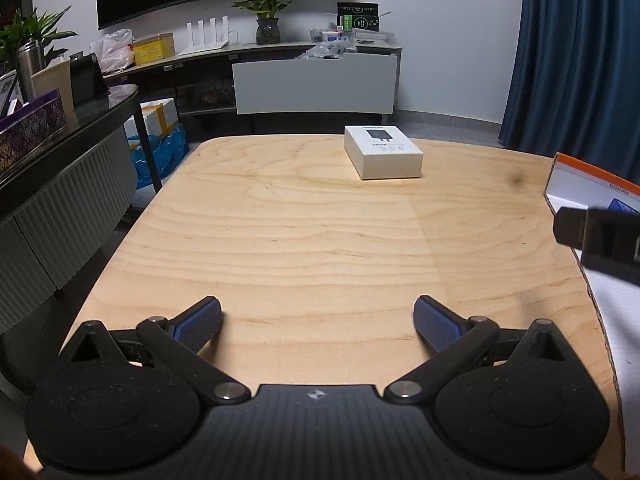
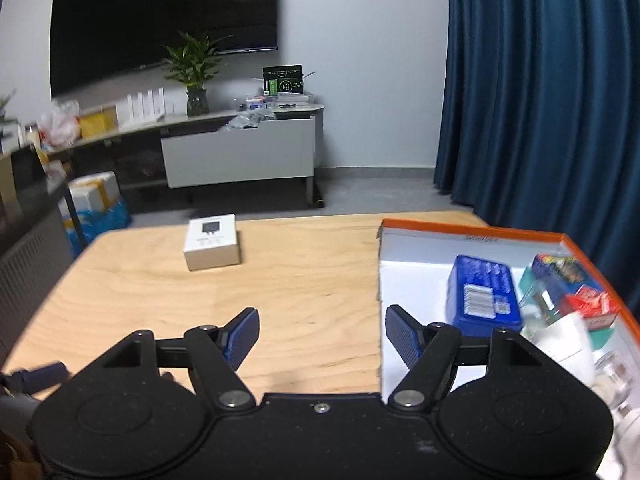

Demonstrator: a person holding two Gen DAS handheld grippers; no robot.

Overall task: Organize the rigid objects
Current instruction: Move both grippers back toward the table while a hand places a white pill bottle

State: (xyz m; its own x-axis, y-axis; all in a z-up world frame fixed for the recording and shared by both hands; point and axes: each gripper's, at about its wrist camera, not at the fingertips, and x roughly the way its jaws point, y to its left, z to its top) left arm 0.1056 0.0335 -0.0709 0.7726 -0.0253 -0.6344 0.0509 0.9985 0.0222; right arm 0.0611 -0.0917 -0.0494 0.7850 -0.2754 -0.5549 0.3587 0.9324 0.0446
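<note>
A small white box [image 1: 383, 152] with a dark charger picture on its lid lies flat at the far side of the wooden table [image 1: 280, 232]; the right wrist view shows the same white box [image 2: 212, 247] at the far left. My left gripper [image 1: 318, 322] hovers open over the table's near part, with nothing between its fingers. My right gripper [image 2: 322, 338] is open too and straddles the left wall of an orange-rimmed cardboard tray [image 2: 472, 230]. Inside the tray lie a blue box [image 2: 482, 294], a dark blue pack [image 2: 560, 274] and a red carton [image 2: 594, 304].
The orange-rimmed tray [image 1: 576, 172] takes the table's right side, with a dark part of the other gripper [image 1: 600, 236] over it. A black side table [image 1: 60, 136] with boxes stands left. A white cabinet [image 1: 316, 86], plants and a blue curtain [image 1: 576, 56] lie beyond.
</note>
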